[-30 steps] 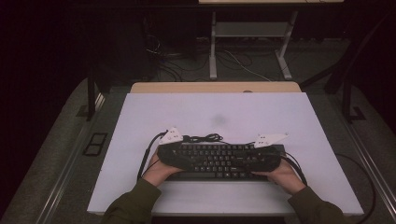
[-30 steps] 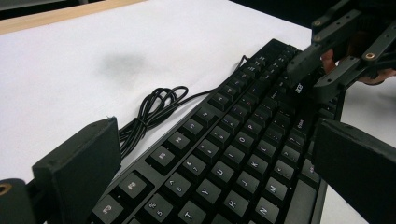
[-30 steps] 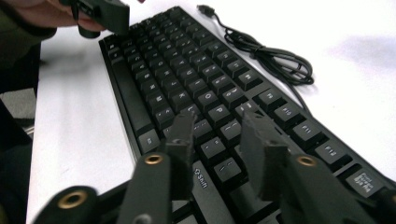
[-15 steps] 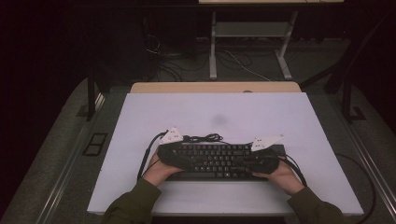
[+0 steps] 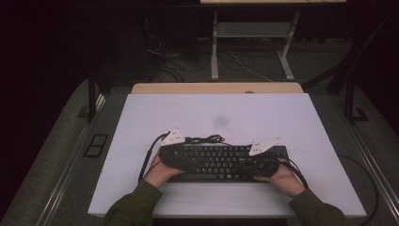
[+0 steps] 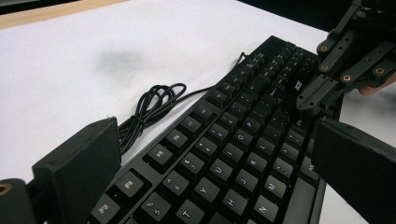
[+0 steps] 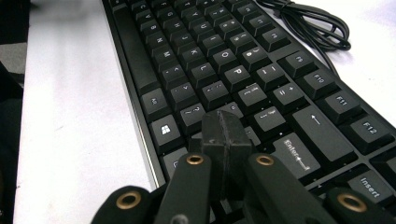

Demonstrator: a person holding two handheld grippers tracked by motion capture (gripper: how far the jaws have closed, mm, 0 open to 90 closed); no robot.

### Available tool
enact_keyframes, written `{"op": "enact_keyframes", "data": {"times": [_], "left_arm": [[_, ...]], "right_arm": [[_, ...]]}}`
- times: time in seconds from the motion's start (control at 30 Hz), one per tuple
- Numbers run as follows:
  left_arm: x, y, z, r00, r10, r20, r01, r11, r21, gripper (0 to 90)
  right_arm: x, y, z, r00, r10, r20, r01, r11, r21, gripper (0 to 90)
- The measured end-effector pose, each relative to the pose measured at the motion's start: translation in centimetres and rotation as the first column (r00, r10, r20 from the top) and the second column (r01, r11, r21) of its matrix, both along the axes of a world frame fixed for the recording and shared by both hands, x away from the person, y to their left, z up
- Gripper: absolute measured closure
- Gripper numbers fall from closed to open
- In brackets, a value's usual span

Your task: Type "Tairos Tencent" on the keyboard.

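A black keyboard [image 5: 216,162] lies flat near the front edge of the white table [image 5: 216,113]. Its bundled cable [image 5: 204,139] rests just behind it. My left gripper [image 5: 186,160] is over the keyboard's left end. In the left gripper view its jaws stand wide apart, left gripper [image 6: 215,140], with the keys [image 6: 233,140] between them. I cannot see the pads pressing. My right gripper [image 7: 224,135] is over the right end, near the Enter key [image 7: 294,151]. Its jaws have just been closing and now meet, with nothing between them. The right gripper [image 6: 310,105] also shows from the left gripper view.
The coiled cable [image 6: 149,107] lies on bare white tabletop behind the keyboard. A wooden strip [image 5: 216,88] runs along the table's far edge. Beyond it stand a metal stand [image 5: 251,42] and floor cables, in the dark.
The grey plate on the right gripper has shifted slightly left over the keyboard. The left hand and the keyboard have stayed in place.
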State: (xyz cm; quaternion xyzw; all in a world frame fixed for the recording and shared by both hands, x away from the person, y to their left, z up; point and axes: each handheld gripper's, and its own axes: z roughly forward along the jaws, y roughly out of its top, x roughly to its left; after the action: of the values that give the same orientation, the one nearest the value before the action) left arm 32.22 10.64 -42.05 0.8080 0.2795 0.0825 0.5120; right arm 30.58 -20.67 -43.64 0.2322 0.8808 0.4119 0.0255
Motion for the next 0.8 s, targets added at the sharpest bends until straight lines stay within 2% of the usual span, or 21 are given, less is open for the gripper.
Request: {"op": "enact_keyframes", "data": {"times": [0.27, 0.3, 0.63, 0.8], "left_arm": [[0.00, -0.01, -0.01, 1.0000, 0.000, -0.001, 0.000, 1.0000, 0.001, 0.7], [0.01, 0.00, -0.01, 1.0000, 0.000, -0.001, 0.000, 1.0000, 0.002, 0.7], [0.07, -0.10, -0.09, 1.0000, -0.002, -0.005, 0.002, 0.9999, 0.013, 1.2], [0.14, -0.05, -0.16, 0.9999, 0.012, -0.008, -0.011, 0.9991, 0.040, 6.8]], "right_arm": [[0.05, 0.02, -0.14, 0.9999, 0.010, -0.007, -0.010, 1.000, -0.012, 89.8], [0.04, 0.05, -0.20, 0.9999, 0.012, -0.003, -0.012, 1.000, -0.025, 89.7], [-0.02, 0.03, -0.19, 0.9999, 0.010, 0.010, -0.010, 0.999, -0.033, 89.8], [-0.01, 0.00, -0.20, 0.9999, 0.010, 0.011, -0.010, 0.999, -0.033, 89.7]]}}
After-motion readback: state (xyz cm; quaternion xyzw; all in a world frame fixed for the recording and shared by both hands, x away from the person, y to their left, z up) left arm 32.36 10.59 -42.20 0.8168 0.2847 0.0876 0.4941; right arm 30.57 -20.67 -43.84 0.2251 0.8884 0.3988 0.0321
